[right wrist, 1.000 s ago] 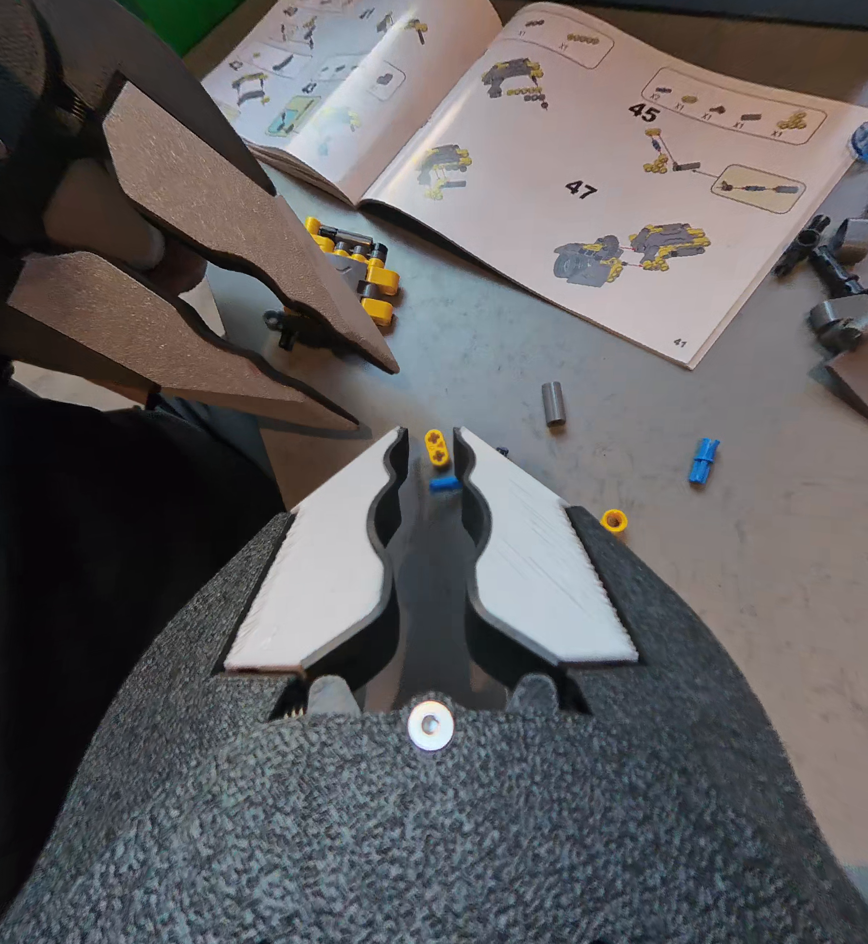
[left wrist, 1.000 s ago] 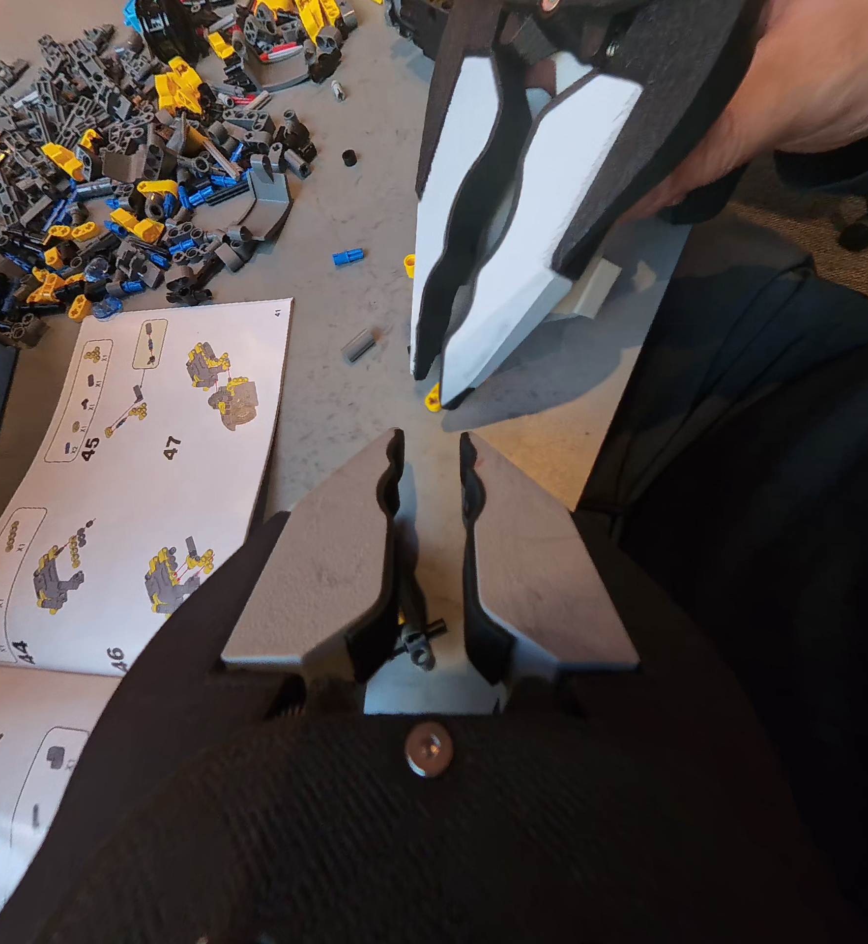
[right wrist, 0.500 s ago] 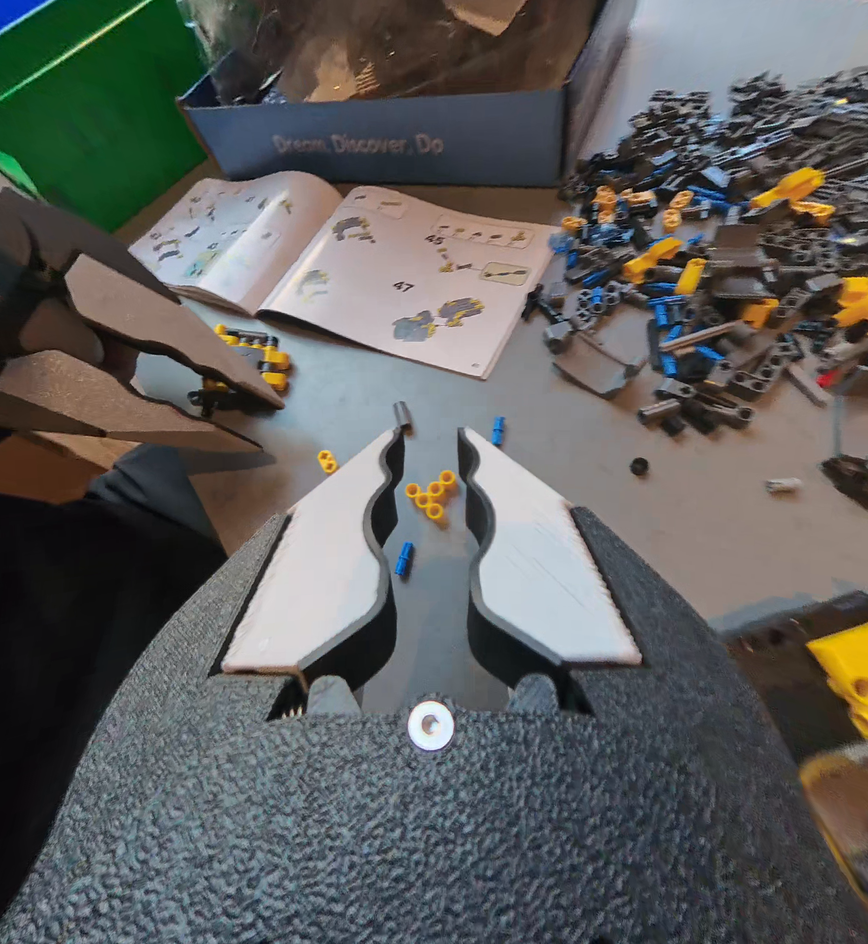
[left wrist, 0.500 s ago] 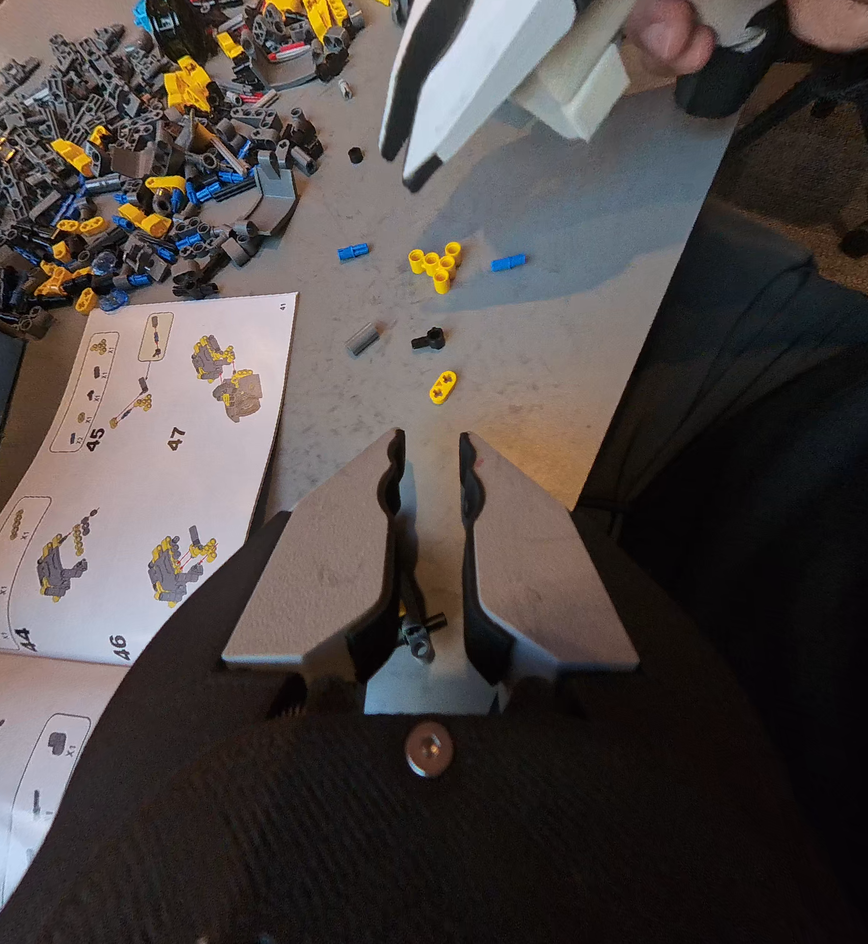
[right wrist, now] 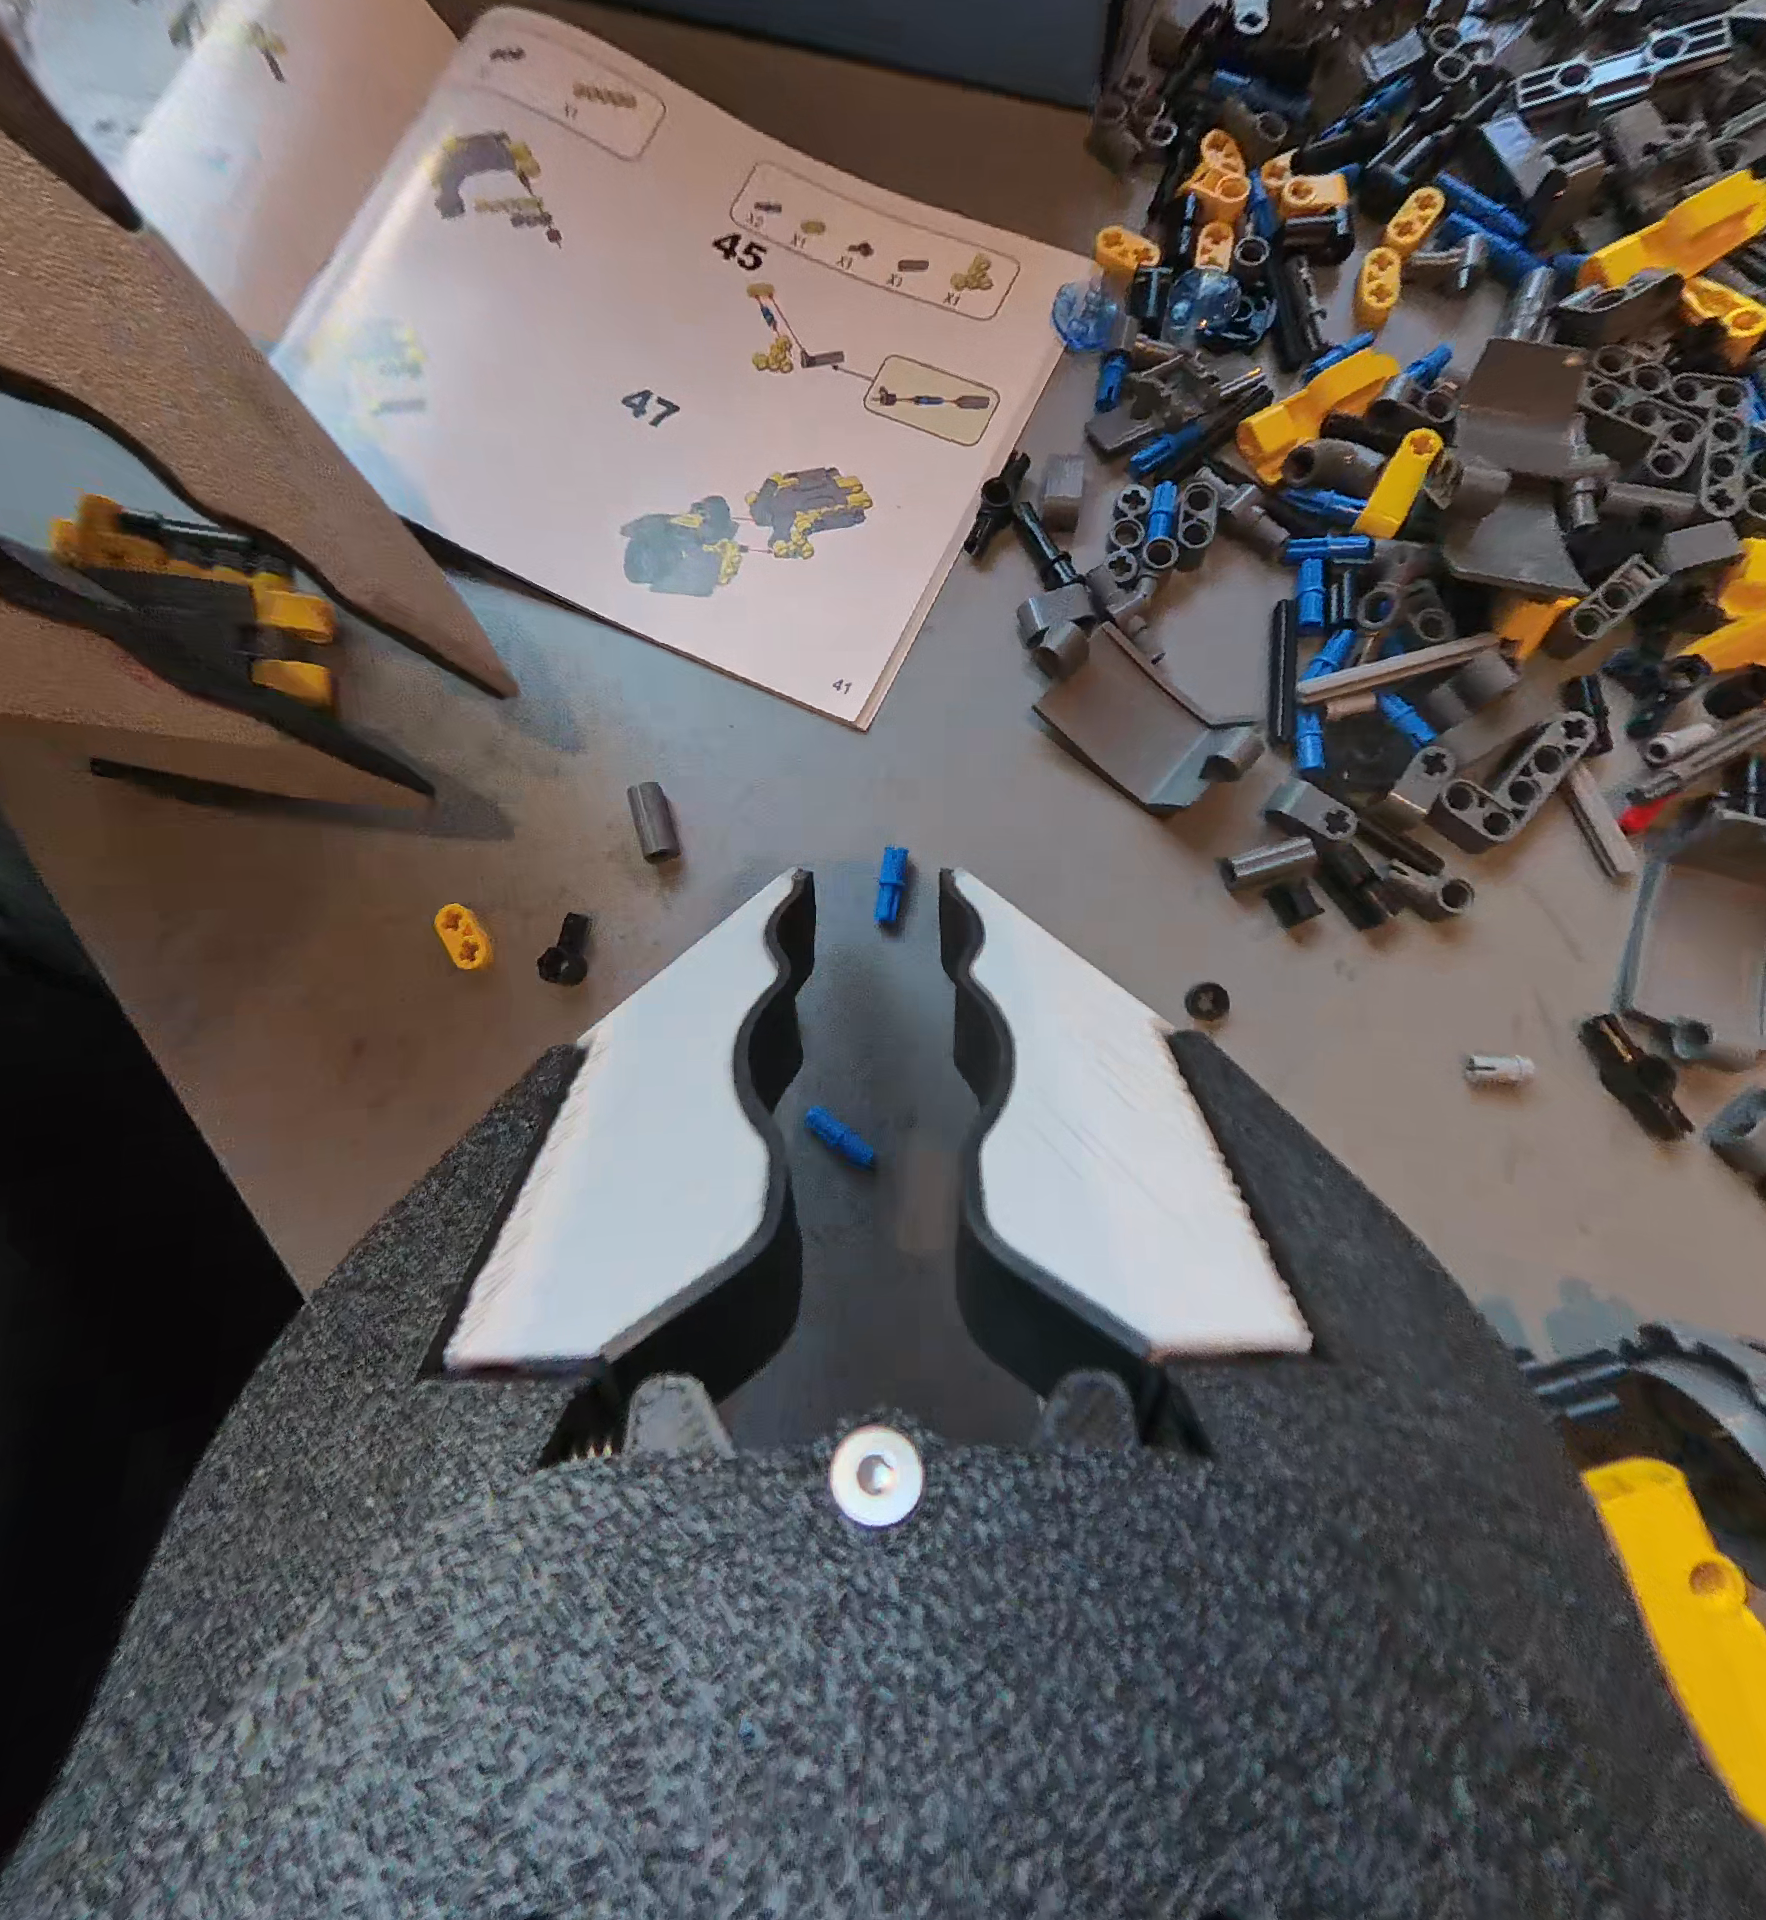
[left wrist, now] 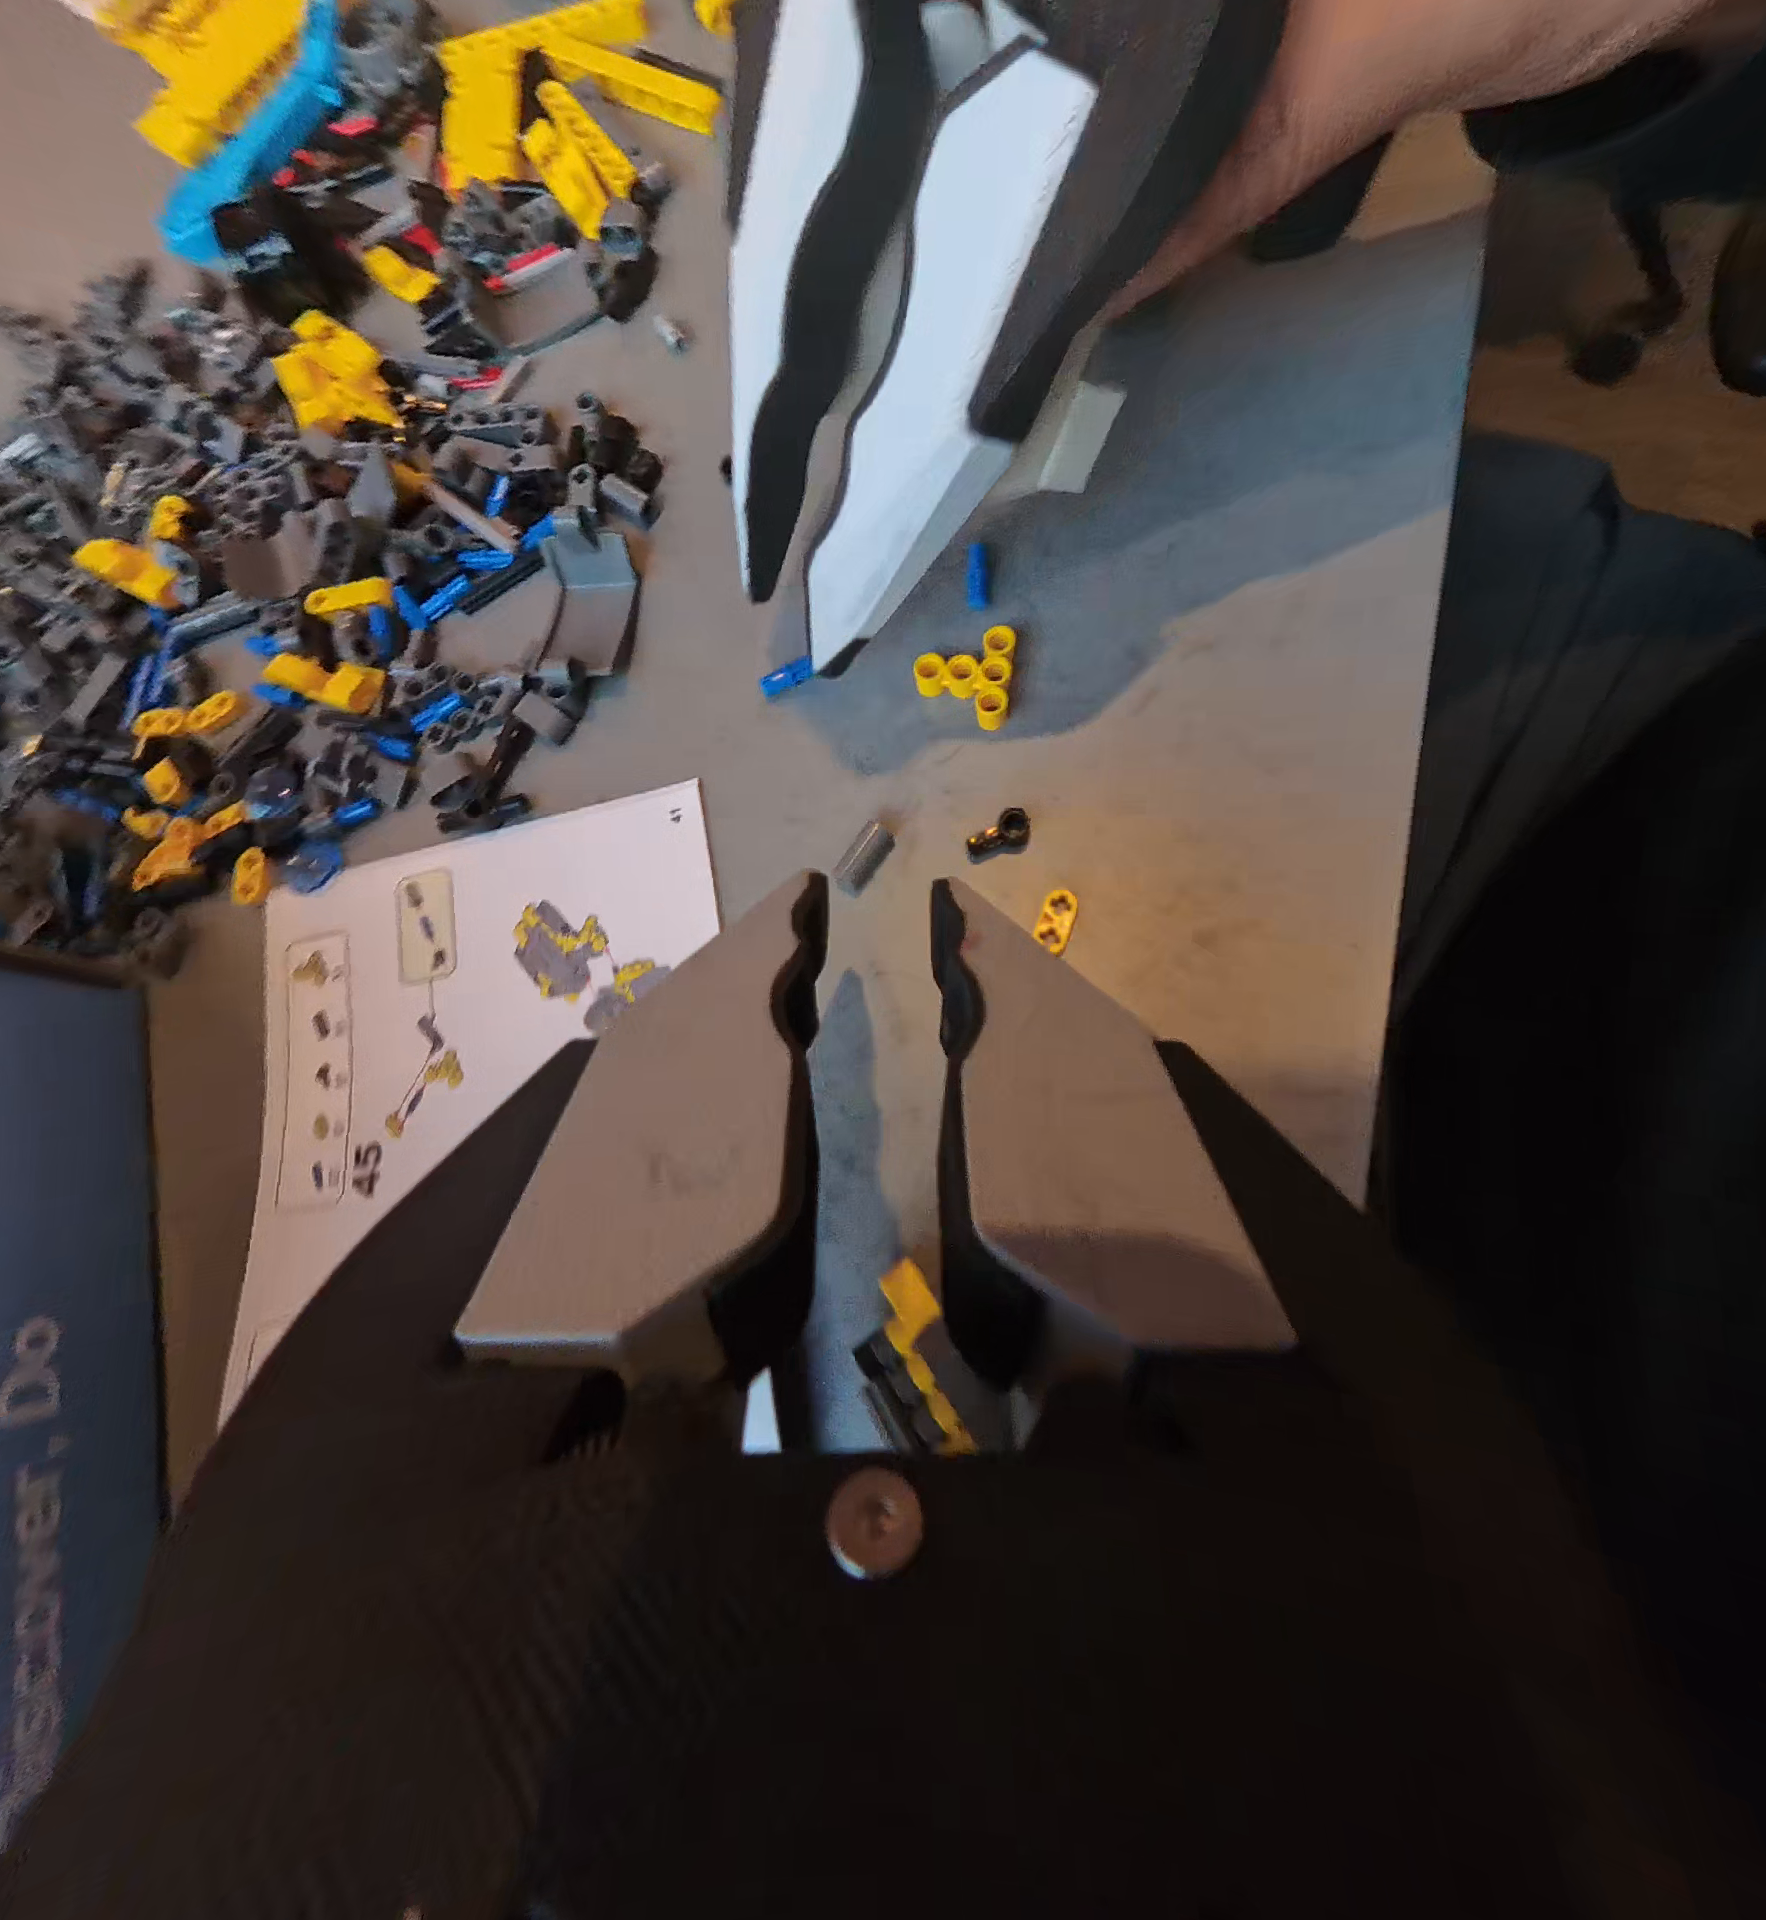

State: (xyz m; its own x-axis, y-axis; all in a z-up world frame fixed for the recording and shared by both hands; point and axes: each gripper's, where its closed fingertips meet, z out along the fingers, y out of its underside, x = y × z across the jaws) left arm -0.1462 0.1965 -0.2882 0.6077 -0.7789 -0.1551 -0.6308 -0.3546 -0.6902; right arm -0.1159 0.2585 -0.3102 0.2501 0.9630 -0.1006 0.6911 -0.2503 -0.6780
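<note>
My right gripper has white fingers and is open and empty. A blue pin lies on the grey table right between its fingertips, and a second blue pin lies further back under the fingers. In the left wrist view the right gripper points down at the first blue pin. My left gripper has grey fingers and is open. A yellow and black brick assembly sits low between its fingers, also in the right wrist view. I cannot tell if it is touched.
Loose on the table are a yellow T-shaped piece, a black connector, a grey sleeve and a small yellow beam. An open booklet, a big pile of parts and a dark blue box surround them. Across from one pair of fingers to the other is roughly 8 cm.
The right gripper left the small yellow beam, rose, then came down over a blue pin nearer the pile. The left gripper moved over the yellow and black assembly. Both stayed open.
</note>
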